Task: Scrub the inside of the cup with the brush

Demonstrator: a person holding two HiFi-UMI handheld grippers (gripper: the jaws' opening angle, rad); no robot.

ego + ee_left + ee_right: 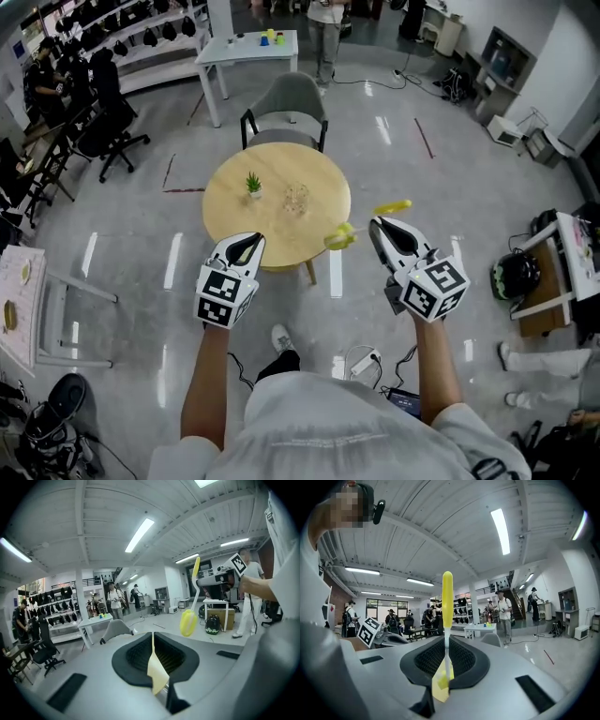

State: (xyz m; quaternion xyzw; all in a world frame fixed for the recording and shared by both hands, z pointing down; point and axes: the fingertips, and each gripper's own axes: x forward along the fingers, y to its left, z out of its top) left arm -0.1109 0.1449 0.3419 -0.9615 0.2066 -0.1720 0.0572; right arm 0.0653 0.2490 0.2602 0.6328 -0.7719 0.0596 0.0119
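Observation:
A clear glass cup [296, 199] stands near the middle of the round wooden table [234, 220]. My right gripper [380, 228] hovers off the table's right edge, shut on a yellow brush [341, 236] whose head points left over the rim. In the right gripper view the brush [447, 597] rises straight from the closed jaws of that gripper [446, 660]. My left gripper [244, 249] hangs over the table's near edge, shut and empty [153, 653]. From the left gripper view the brush [189, 621] and right gripper [219, 577] show at the right. The cup is in neither gripper view.
A small potted plant [253, 184] stands left of the cup. A grey chair [286, 103] is behind the table, with a white table [248, 49] and a standing person [326, 28] farther back. A black helmet [514, 275] and shelf lie right; cables trail by my feet.

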